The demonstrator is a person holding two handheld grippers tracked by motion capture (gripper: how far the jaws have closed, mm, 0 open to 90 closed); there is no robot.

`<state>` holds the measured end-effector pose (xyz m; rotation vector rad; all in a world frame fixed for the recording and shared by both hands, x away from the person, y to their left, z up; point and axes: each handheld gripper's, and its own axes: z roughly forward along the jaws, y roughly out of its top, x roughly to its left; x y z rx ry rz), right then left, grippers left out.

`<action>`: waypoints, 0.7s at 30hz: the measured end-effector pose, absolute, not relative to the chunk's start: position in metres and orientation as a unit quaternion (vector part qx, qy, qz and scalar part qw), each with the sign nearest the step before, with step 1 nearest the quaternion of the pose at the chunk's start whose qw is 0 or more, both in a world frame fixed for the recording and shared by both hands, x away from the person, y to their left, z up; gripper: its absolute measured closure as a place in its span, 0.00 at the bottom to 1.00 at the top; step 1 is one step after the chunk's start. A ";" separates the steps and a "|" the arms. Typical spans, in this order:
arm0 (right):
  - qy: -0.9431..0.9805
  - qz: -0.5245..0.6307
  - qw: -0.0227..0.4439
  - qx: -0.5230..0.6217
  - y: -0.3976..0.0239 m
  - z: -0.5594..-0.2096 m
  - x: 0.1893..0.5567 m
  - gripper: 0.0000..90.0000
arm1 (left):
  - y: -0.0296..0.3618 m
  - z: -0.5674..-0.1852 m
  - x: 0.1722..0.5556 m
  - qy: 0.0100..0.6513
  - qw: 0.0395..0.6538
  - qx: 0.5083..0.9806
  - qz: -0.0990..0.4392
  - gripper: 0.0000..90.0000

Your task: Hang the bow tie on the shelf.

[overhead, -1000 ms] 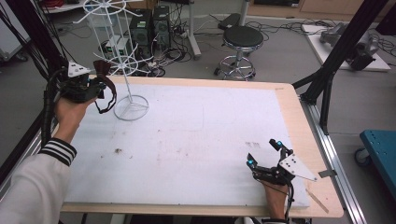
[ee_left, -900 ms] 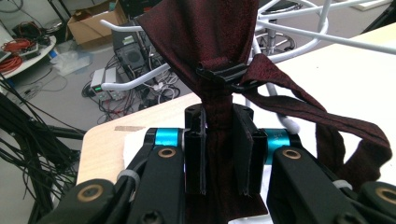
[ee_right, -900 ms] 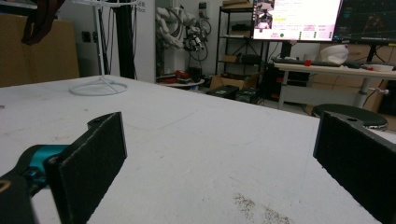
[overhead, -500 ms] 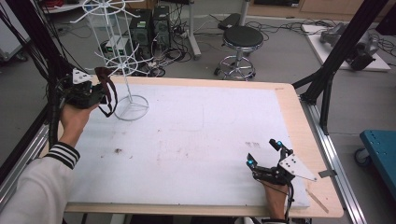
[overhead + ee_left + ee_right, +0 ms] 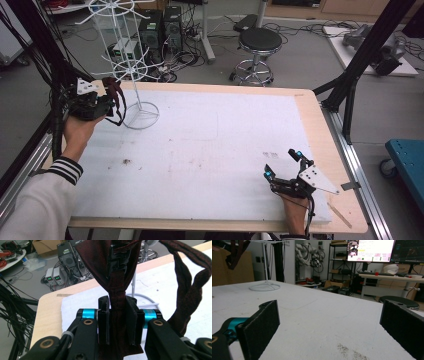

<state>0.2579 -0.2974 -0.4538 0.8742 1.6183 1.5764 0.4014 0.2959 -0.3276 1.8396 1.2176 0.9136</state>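
Left tool [image 5: 117, 322] clamps a dark red strap [image 5: 117, 282]; right tool [image 5: 284, 167] gapes wide.

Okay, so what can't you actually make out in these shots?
- High view: the white wire display stand is cut off by the top edge.
- Left gripper view: the dark red fabric strap runs past the top edge, its lower end hidden between the left tongs.
- High view: the strap is too small to identify.

- My left gripper [image 5: 102, 102] sits at the table's far left, just beside the white wire rack [image 5: 131, 75].
- My right gripper [image 5: 285, 167] rests near right, on the white foam-covered table [image 5: 210, 145].
- A black round stool [image 5: 258, 42] stands behind the table.
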 end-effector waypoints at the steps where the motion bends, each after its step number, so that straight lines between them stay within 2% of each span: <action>1: 0.625 0.609 0.351 0.339 -0.297 -0.454 0.258 0.02 | 0.296 -0.328 0.401 0.474 0.369 0.716 0.356 0.80; 3: 0.625 0.609 0.352 0.338 -0.297 -0.454 0.258 0.02 | 0.298 -0.327 0.400 0.471 0.369 0.719 0.352 0.75; 4: 0.625 0.609 0.353 0.338 -0.297 -0.454 0.258 0.02 | 0.299 -0.327 0.400 0.468 0.373 0.723 0.346 0.69; 6: 0.625 0.609 0.353 0.338 -0.297 -0.454 0.258 0.02 | 0.303 -0.327 0.400 0.429 0.391 0.744 0.330 0.45; 8: 0.625 0.609 0.352 0.338 -0.297 -0.454 0.258 0.02 | 0.304 -0.327 0.398 0.409 0.398 0.749 0.336 0.31; 10: 0.625 0.609 0.352 0.339 -0.297 -0.454 0.258 0.02 | 0.308 -0.327 0.397 0.396 0.418 0.747 0.331 0.09; 11: 0.625 0.610 0.350 0.341 -0.297 -0.454 0.258 0.02 | 0.310 -0.327 0.396 0.404 0.430 0.739 0.326 0.09; 12: 0.624 0.610 0.350 0.341 -0.298 -0.454 0.258 0.02 | 0.314 -0.327 0.394 0.397 0.442 0.736 0.324 0.02; 17: 0.625 0.610 0.351 0.339 -0.298 -0.454 0.258 0.02 | 0.324 -0.325 0.383 0.376 0.479 0.730 0.309 0.02; 21: 0.626 0.609 0.351 0.340 -0.297 -0.454 0.258 0.02 | 0.327 -0.323 0.366 0.351 0.497 0.727 0.319 0.02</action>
